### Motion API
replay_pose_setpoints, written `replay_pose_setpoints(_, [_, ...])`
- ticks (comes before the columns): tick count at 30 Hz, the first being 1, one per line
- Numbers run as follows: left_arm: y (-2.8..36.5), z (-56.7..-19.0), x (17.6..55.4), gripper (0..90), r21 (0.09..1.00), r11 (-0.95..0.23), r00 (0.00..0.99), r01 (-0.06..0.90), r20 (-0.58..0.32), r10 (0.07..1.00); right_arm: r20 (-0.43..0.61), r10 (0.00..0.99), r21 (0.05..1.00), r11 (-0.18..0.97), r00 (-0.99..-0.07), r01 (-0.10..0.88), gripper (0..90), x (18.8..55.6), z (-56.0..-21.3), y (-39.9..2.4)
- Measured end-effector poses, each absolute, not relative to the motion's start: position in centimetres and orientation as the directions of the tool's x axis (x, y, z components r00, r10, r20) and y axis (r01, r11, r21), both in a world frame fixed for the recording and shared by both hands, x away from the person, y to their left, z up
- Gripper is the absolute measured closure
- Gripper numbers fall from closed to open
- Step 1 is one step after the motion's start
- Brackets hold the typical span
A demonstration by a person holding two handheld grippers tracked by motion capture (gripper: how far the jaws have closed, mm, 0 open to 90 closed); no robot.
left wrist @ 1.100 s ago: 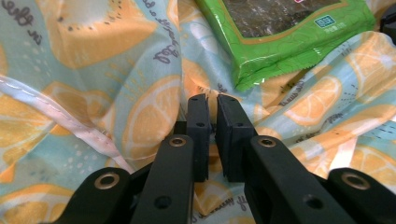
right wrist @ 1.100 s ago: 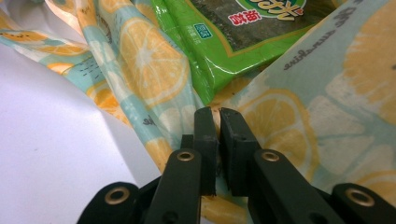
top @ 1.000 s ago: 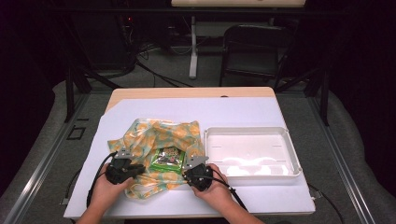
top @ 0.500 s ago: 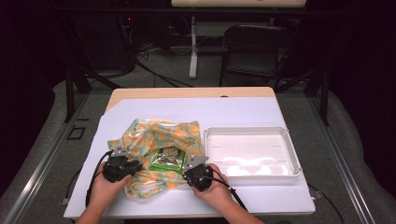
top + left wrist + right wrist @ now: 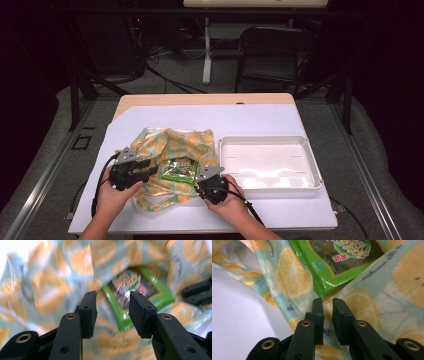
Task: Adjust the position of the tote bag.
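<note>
I see the table (image 5: 150, 115), then the cloth (image 5: 170, 150). The packet (image 5: 180, 169) lies on the cloth, between my grippers. Left gripper (image 5: 152, 169) has just opened, empty. Right gripper (image 5: 199, 176) has a narrow gap over the cloth edge and grips nothing.

light: I see a bright table (image 5: 270, 117) top, dark room behind | glare: white tray (image 5: 269, 162) floor shines | blur: cloth (image 5: 45, 290) beyond my left gripper (image 5: 112, 312) smeared | focus: packet (image 5: 337, 262) ahead of my right gripper (image 5: 327, 315) crisp, jaws soft
</note>
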State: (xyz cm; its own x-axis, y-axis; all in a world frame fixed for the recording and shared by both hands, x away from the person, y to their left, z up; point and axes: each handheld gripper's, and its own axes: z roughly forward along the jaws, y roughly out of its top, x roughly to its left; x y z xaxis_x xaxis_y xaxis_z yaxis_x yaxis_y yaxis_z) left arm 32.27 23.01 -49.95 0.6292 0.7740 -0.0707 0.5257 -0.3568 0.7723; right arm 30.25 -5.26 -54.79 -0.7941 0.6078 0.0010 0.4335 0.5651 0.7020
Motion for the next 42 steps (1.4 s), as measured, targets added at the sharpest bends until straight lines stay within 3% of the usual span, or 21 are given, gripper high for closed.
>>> replay_pose_setpoints(12, [20.5, -47.7, 34.4, 59.0, 0.821, -0.323, 0.651, 0.471, -0.076, 0.756, -0.003, 0.609, 0.753, 0.523, -0.793, 0.399, 76.6, 30.0, -52.5, -5.4])
replay_pose_setpoints(26, [19.0, -48.9, 36.5, 61.6, 0.792, -0.322, 0.637, 0.518, -0.106, 0.763, -0.035, 0.63, 0.77, 0.512, -0.776, 0.381, 71.7, 31.8, -50.5, -4.7])
replay_pose_setpoints(42, [19.3, -51.0, 36.5, 61.0, 0.75, -0.349, 0.635, 0.562, -0.12, 0.763, -0.119, 0.687, 0.683, 0.581, -0.717, 0.443, 81.3, 33.8, -52.8, -4.6])
